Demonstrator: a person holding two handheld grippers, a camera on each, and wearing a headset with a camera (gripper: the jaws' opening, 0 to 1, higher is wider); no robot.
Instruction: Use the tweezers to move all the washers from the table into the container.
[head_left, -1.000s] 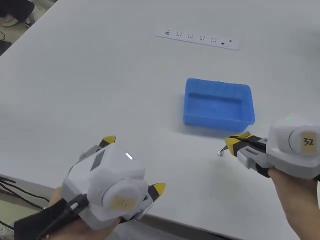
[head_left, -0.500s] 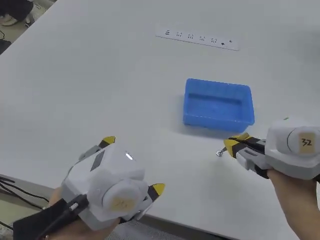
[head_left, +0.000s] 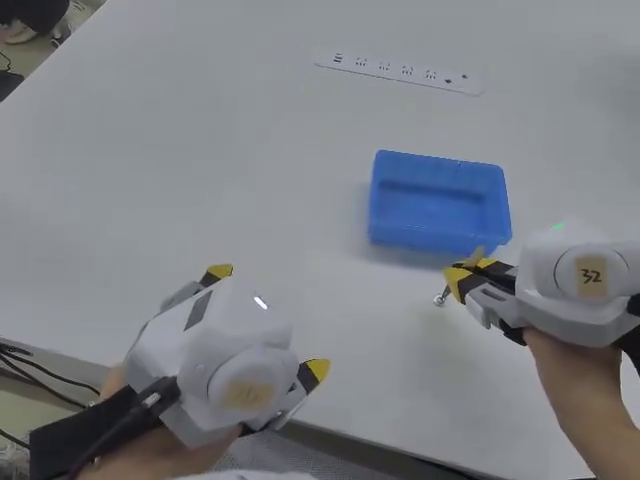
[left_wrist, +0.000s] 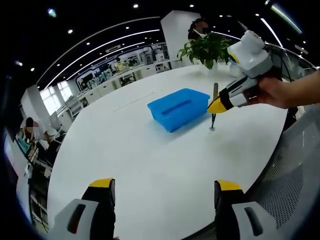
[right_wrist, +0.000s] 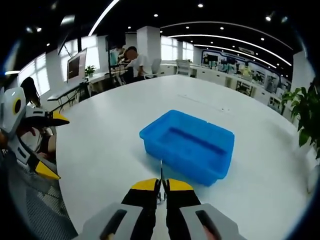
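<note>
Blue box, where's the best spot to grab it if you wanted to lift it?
Pinch the blue box by its near long wall, coming straight down from above. It sits flat and open-topped, with thin upright walls, so one jaw can go inside and one outside. The whole box is probably too wide to span. The left gripper is free, jaws apart.

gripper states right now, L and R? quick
Left gripper: open, holding nothing.
Right gripper: jaws shut on the tweezers, tips pointing down at the table beside the blue container.
</note>
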